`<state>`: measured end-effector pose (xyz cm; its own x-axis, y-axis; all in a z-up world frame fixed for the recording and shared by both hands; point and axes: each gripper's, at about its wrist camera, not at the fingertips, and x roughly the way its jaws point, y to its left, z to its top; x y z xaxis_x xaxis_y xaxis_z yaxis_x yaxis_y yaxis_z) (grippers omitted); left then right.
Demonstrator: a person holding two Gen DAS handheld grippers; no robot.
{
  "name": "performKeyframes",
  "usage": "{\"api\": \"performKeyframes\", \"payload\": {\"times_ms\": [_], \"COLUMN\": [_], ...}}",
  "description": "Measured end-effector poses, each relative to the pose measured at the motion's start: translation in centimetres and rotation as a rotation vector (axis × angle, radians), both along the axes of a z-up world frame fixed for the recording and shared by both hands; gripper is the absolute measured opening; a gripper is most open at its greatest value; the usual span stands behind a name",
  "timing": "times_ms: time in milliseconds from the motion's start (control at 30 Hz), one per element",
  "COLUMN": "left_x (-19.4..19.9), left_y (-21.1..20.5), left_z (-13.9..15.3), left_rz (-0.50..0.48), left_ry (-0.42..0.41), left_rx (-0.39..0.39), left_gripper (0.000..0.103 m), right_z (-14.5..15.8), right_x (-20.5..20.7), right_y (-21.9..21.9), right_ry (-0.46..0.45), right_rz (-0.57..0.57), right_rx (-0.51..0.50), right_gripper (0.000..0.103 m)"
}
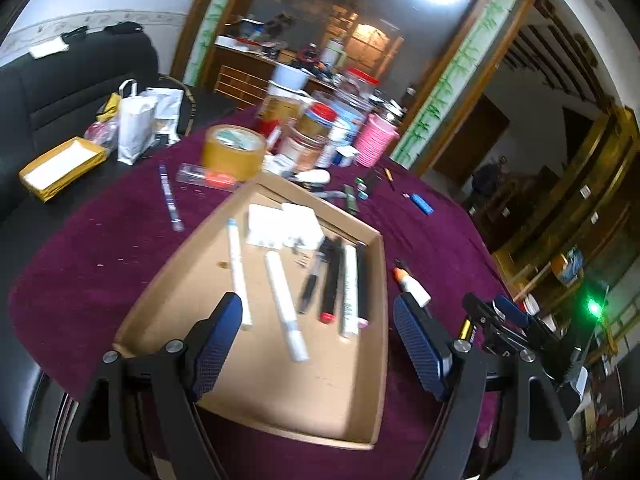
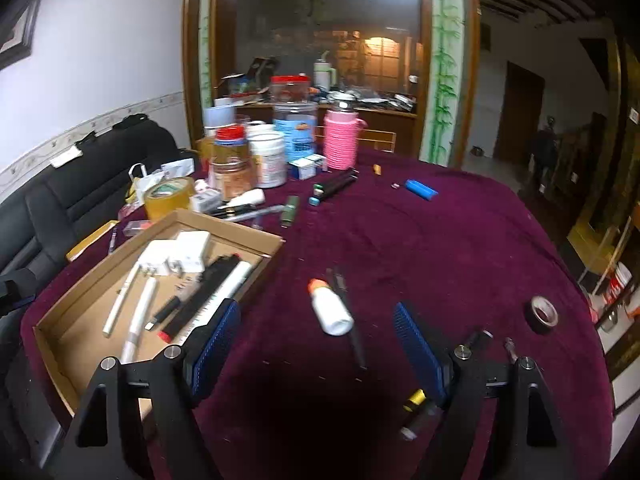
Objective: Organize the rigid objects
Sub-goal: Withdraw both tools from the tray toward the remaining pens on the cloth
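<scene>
Partly sorted, by the look of it; inside the cardboard tray [image 1: 362, 360] already lie white pens [image 1: 285, 307], dark pens and white plug adapters [image 1: 286, 226]; both left gripper [image 1: 318, 354] and right gripper [image 2: 316, 354] released, jaws wide, nothing between them; still loose on the worktop [image 2: 440, 264]: white glue bottle [image 2: 331, 308] just beside the tray, blue lighter [image 2: 421, 189], tape ring [image 2: 543, 314], markers near the jars [image 2: 294, 128].
</scene>
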<state>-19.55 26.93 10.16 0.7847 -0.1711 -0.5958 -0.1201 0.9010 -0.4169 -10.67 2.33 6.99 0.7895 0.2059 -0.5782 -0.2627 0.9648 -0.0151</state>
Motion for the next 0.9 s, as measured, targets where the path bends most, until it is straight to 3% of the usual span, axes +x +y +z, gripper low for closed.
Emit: {"api": "performKeyframes", "payload": {"times_ms": [367, 900], "left_x": [1.0, 2.1], "left_y": [-5.7, -8.2], "left_z": [0.1, -1.5], "left_rz": [-0.101, -0.156], "left_ry": [0.026, 0.070], "left_rx": [0.061, 0.076], "left_gripper": [0.077, 0.077], "right_z": [-0.9, -1.9], "right_x": [-0.4, -0.1], "right_y": [-3.8, -5.4], "right_ry": [-0.003, -0.005], "right_rz": [-0.078, -0.131], "right_rx": [-0.018, -0.020], "right_gripper": [0.083, 0.085]}}
